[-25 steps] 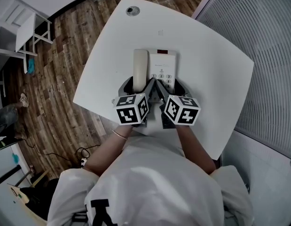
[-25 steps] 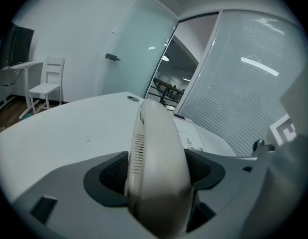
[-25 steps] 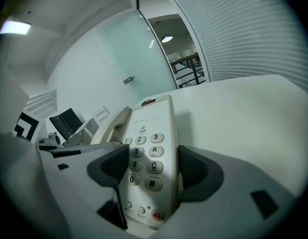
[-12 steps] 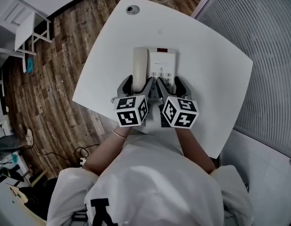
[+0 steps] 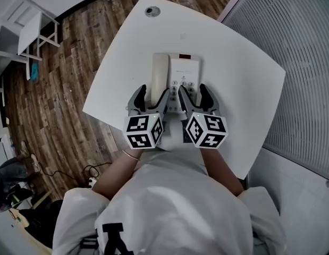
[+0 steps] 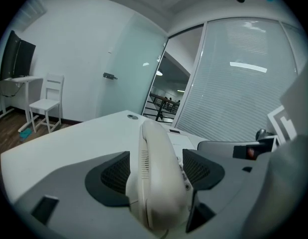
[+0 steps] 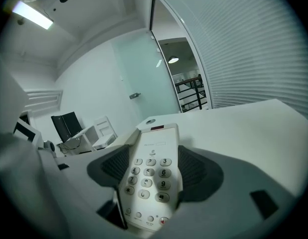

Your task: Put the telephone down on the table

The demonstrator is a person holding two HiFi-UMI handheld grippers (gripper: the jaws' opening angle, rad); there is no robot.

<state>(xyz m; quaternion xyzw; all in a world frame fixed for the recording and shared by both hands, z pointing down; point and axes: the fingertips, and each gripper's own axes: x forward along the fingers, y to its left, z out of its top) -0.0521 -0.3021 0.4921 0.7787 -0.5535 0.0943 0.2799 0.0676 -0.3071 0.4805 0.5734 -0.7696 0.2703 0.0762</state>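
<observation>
Cream telephone point(image 5: 184, 73), handset point(image 5: 159, 76) cradled at left, apparently flat on white table point(image 5: 238, 68).

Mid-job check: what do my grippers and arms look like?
Both the left gripper and right gripper are grey, with two curved jaws lined with black ribbed pads. Each carries a white cube printed with black square markers. The person wears a white short-sleeved T-shirt and a thin bracelet on the left wrist.

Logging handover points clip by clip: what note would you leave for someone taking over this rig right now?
Left gripper: open, jaws apart on either side of the handset.
Right gripper: open, jaws straddling the keypad end.
Telephone: flat on the white table, handset in its cradle.
Done: phone is down.
Left: probably just draw both grippers straight back, clear of it.
</observation>
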